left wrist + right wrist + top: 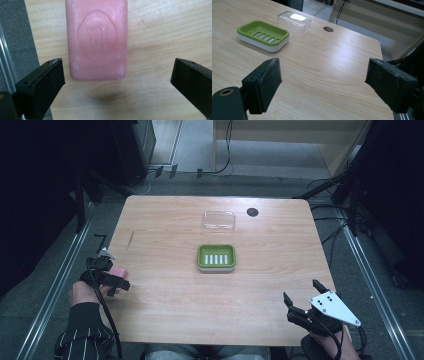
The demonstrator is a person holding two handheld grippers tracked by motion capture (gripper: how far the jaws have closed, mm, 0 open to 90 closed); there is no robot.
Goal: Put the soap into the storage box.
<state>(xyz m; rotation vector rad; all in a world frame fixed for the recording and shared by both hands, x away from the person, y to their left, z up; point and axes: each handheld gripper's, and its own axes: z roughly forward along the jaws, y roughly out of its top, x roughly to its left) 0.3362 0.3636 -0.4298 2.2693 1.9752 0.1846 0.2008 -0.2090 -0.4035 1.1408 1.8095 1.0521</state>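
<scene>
— While the left gripper (117,75) is hanging over the table's near-left edge with its jaws spread wide and gripping nothing, what is lying in front of it?

— A pink soap bar (97,40) is lying flat on the wooden table (160,32), just ahead of the jaws and apart from both pads. I am judging that the approach is in hand: the bar is not yet grasped.

— What is the next move calling for?

— Pushing forward so the pads straddle the bar's long sides, then closing. Soap is slippery, so a square, firm squeeze is looking wise.

— Is any writing showing?

— A round embossed seal is sitting on the bar's top face, with lettering inside it, upside down from this gripper and too soft to read.

— And farther out?

— Well beyond it, towards the table's middle, a green soap dish (216,257) is waiting with its clear lid (218,220) lying behind it. The right gripper (302,294) is idling at the near-right corner, jaws likewise apart, holding nothing.
</scene>
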